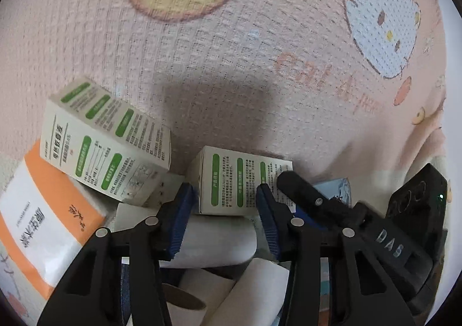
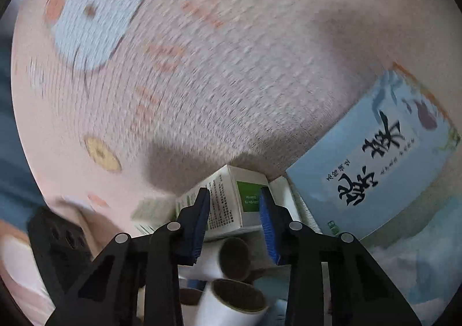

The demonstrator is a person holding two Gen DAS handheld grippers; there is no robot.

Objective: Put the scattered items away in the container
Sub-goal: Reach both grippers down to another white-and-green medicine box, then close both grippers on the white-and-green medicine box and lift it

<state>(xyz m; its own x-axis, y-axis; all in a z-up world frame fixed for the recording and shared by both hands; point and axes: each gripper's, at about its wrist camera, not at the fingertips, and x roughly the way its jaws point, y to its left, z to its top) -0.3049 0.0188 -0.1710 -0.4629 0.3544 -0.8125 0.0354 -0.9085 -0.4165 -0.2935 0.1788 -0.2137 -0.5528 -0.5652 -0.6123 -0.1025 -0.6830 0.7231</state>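
Both grippers hover over a pile of items against a pink cartoon-print fabric wall [image 1: 231, 51]. My left gripper [image 1: 223, 207] is open; a white box with green labels [image 1: 239, 181] lies just beyond its blue pads, untouched as far as I can tell. A second green-label box [image 1: 106, 141] leans at the left, over an orange-and-white pack [image 1: 43, 227]. White paper rolls [image 1: 213, 239] lie below. My right gripper [image 2: 235, 210] is open, with a green-label box [image 2: 228, 204] between and beyond its tips. A blue box with black characters [image 2: 375, 170] stands at the right. Rolls [image 2: 234, 300] lie beneath.
The other gripper's black body shows in the left wrist view [image 1: 375, 227] at the right, close to my left fingers, and in the right wrist view [image 2: 57, 242] at the lower left. The right wrist view is motion-blurred.
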